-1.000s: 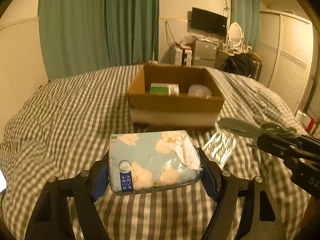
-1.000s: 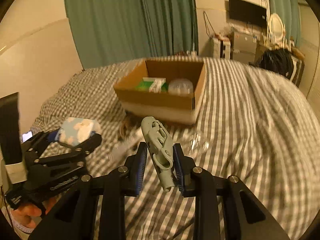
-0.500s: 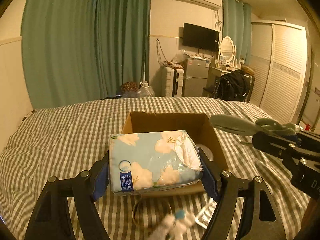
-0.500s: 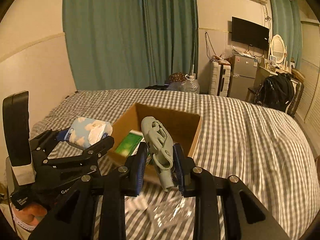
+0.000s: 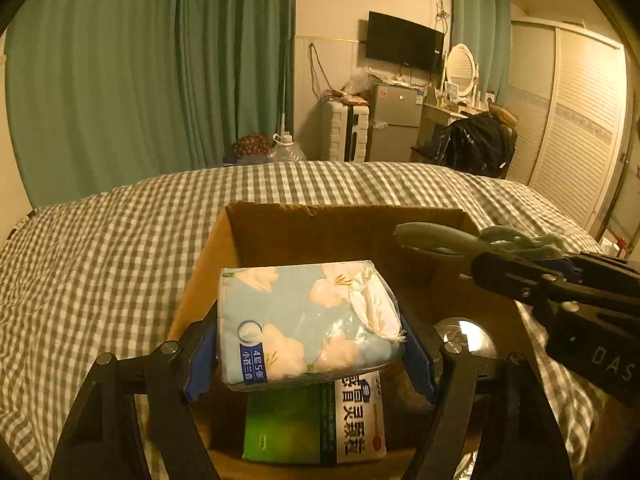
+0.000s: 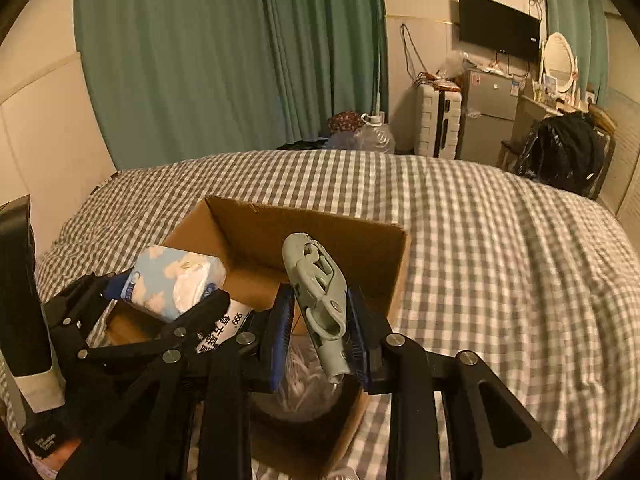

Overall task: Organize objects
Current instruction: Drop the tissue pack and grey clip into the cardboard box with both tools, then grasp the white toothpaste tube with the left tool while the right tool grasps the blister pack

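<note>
Two loads hang above the cardboard box (image 5: pixel 256 224): our left gripper (image 5: pixel 310 346) pinching the tissue pack (image 5: pixel 306 324), right gripper (image 6: pixel 320 326) clamping the grey clip (image 6: pixel 318 288). Crowded jaws risk collision; drops could miss.

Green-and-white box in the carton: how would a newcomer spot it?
On the checked bed stands an open brown cardboard carton. Flat on its floor lies the green-and-white printed box, under the left claw; only it has bold characters.

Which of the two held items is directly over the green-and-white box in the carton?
The floral tissue pack in the left gripper. The grey-green clip in the right gripper hangs further right, above the clear round lid.
</note>
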### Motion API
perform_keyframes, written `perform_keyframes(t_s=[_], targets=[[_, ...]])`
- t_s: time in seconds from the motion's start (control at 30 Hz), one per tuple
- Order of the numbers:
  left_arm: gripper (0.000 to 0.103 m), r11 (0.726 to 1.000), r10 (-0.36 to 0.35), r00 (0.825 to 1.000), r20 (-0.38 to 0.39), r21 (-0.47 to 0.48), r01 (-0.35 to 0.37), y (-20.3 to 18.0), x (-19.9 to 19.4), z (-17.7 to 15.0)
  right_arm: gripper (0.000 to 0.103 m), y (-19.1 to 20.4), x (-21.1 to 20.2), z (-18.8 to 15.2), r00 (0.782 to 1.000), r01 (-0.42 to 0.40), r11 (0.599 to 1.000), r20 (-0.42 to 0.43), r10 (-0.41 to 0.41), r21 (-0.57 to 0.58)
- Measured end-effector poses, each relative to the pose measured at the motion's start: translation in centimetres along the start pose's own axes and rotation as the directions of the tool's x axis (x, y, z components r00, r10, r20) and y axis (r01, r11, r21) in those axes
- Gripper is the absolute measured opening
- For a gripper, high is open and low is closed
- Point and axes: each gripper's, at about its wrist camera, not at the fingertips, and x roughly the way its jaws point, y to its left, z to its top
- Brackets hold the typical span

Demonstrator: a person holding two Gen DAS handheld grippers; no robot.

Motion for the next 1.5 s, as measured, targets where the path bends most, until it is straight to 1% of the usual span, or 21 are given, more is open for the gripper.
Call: perform_keyframes(t_s=[0.1,0.2,0.23,0.33,0.37,0.43,0.47,0.6,0.7,0.8,0.93,1.03,1.13,1.23,1.27,1.37,1.43,1.5], targets=[[0.080,1.000,0.005,1.000,0.003,-0.003,-0.005,-0.2,0.4,-0.2,0.027,-0.3,0.5,-0.2,1.000,0.002,1.000,-0.002,-0.002,0.006],[0.080,1.000,0.019,1.000,-0.010,-0.006,-0.019,-0.2,0.9,-0.1,0.027,-0.5,-0.3,-0.1,1.000,-0.008,1.000,0.014,0.008,0.021],[0.080,1.000,0.026,1.000,-0.017,-0.007,-0.026,-0.4,1.0,-0.1,0.029,-0.6,-0.6,0.0,1.000,-0.008,1.000,0.022,0.008,0.022],[0.082,0.999,0.036,0.999,-0.034,-0.004,-0.036,-0.6,0.4,-0.1,0.049,-0.5,-2.5,0.5,0.998,0.012,1.000,0.067,-0.014,0.022],[0.083,0.999,0.033,0.999,-0.040,-0.004,-0.033,-0.7,0.1,0.0,0.053,-0.5,-3.4,0.6,0.997,0.015,1.000,0.082,-0.018,0.027],[0.088,1.000,0.022,0.998,-0.052,-0.003,-0.022,-0.7,-1.0,-0.1,0.056,-0.5,-4.9,0.6,0.996,0.014,0.999,0.093,-0.017,0.037],[0.089,1.000,0.021,0.998,-0.054,0.000,-0.021,-0.8,-1.6,-0.1,0.057,-0.4,-5.7,0.6,0.995,0.015,0.999,0.093,-0.019,0.041],[0.089,0.999,0.032,0.999,-0.044,0.014,-0.032,-1.1,-4.6,0.0,0.059,-0.4,-8.6,0.5,0.994,0.031,0.999,0.105,-0.034,0.038],[0.089,0.999,0.036,0.999,-0.022,0.014,-0.035,-1.0,-7.1,0.0,0.063,-0.2,-11.0,-0.1,0.992,0.055,0.998,0.111,-0.059,0.039],[0.089,0.999,0.043,0.999,0.000,0.010,-0.043,-0.7,-9.3,0.1,0.065,-0.1,-13.2,-1.1,0.991,0.066,0.997,0.115,-0.071,0.047],[0.089,0.998,0.060,0.998,0.011,-0.016,-0.059,0.1,-11.7,-0.5,0.066,-0.1,-15.0,-2.8,0.991,0.087,0.995,0.099,-0.092,0.052],[0.089,0.997,0.069,0.998,0.008,-0.033,-0.069,0.9,-13.2,-1.6,0.067,0.3,-16.2,-4.3,0.992,0.092,0.994,0.087,-0.097,0.054],[0.089,0.998,0.062,0.998,-0.001,-0.033,-0.062,1.7,-14.0,-2.9,0.073,1.2,-17.4,-6.0,0.991,0.087,0.995,0.094,-0.091,0.043],[0.089,0.997,0.057,0.998,-0.011,-0.045,-0.058,2.9,-14.6,-4.9,0.074,2.2,-17.8,-7.5,0.992,0.090,0.996,0.090,-0.091,0.019],[0.089,0.997,0.059,0.998,-0.014,-0.046,-0.059,3.2,-14.7,-5.4,0.074,2.5,-17.6,-8.0,0.992,0.097,0.995,0.084,-0.098,0.007],[0.089,0.993,0.099,0.994,-0.042,-0.052,-0.101,3.9,-14.2,-7.7,0.077,3.2,-16.4,-9.6,0.991,0.119,0.993,0.061,-0.118,-0.017],[0.089,0.988,0.145,0.988,-0.058,-0.049,-0.148,3.9,-13.7,-9.3,0.077,3.3,-15.0,-10.7,0.991,0.128,0.992,0.028,-0.128,-0.015],[0.089,0.986,0.158,0.986,-0.060,-0.048,-0.161,3.6,-13.3,-10.8,0.077,3.6,-13.4,-12.0,0.991,0.136,0.991,-0.014,-0.137,-0.006]])
